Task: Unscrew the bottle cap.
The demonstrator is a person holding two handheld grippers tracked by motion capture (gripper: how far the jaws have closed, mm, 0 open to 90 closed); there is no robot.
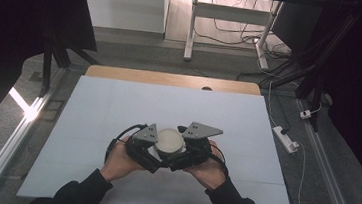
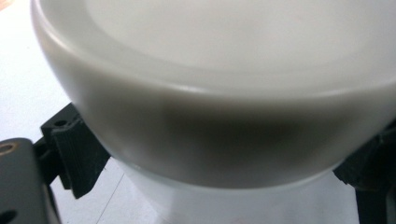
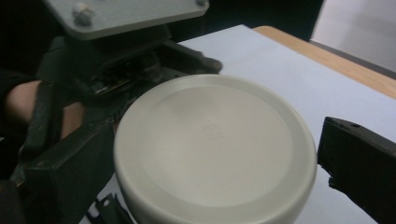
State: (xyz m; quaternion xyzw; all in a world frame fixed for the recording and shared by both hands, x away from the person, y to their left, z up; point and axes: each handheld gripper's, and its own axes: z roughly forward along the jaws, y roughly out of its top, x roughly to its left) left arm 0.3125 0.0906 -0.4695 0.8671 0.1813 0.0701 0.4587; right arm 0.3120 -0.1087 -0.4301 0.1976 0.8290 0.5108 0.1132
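Note:
A round white container with a flat cream lid (image 1: pixel 171 139) is held a little above the pale table mat (image 1: pixel 118 106), near its front middle. My left gripper (image 1: pixel 155 156) comes in from the left. In the left gripper view its jaws press the container's body (image 2: pixel 224 205) just below the lid (image 2: pixel 210 93), one on each side, so my left gripper (image 2: pixel 219 163) is shut on it. My right gripper (image 1: pixel 184 157) comes in from the right. Its jaws bracket the lid (image 3: pixel 215 144) at its widest, and my right gripper (image 3: pixel 215 170) looks shut on the lid.
A wooden strip (image 1: pixel 171 79) runs along the mat's far edge. Beyond it stand white desk legs (image 1: pixel 191 27) with loose cables on the floor. A power strip (image 1: pixel 286 139) lies on the floor to the right. Metal rails (image 1: pixel 15 136) border both sides.

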